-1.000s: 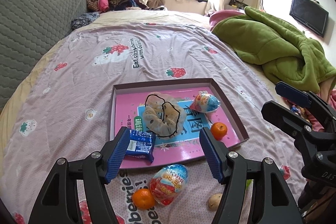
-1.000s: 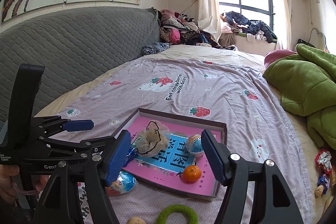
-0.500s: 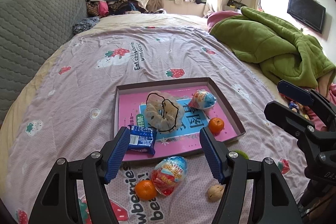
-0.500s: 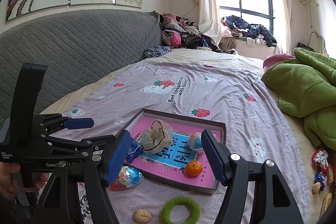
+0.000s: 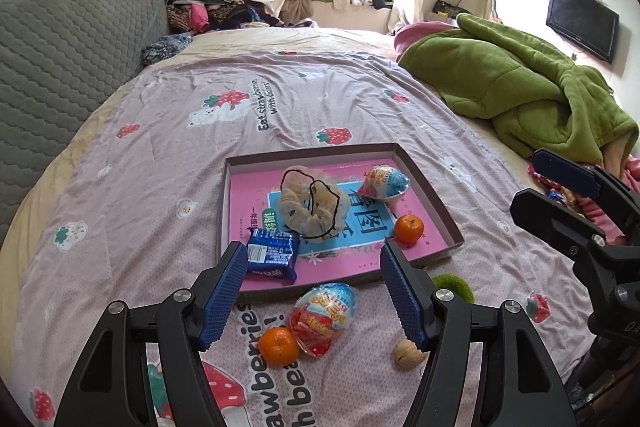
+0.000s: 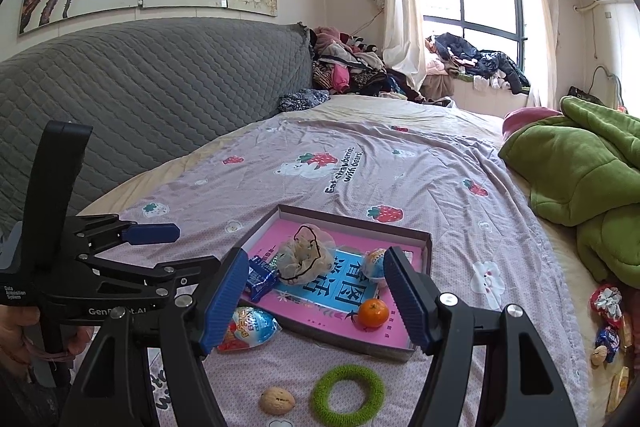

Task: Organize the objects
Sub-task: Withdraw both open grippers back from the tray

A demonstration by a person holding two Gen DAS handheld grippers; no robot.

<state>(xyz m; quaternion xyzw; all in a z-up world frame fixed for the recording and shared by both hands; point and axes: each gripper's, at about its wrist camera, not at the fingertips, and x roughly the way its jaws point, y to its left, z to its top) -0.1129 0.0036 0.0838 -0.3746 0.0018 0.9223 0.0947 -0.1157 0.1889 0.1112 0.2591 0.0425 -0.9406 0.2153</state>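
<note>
A shallow pink-lined box lies on the bed. It holds a beige scrunchie, a blue snack packet, a wrapped toy egg and a mandarin. In front of the box lie a second toy egg, a mandarin, a walnut and a green ring. My left gripper is open and empty above the loose egg. My right gripper is open and empty, above the box's near edge.
A green blanket is heaped at the right of the bed. A grey padded headboard runs along the left. Clothes are piled at the far end. Small wrapped snacks lie at the right edge.
Both grippers have drawn back and up from the box, so the walnut, green ring and loose egg show more fully. Both stay open. Nothing on the bed has moved.
</note>
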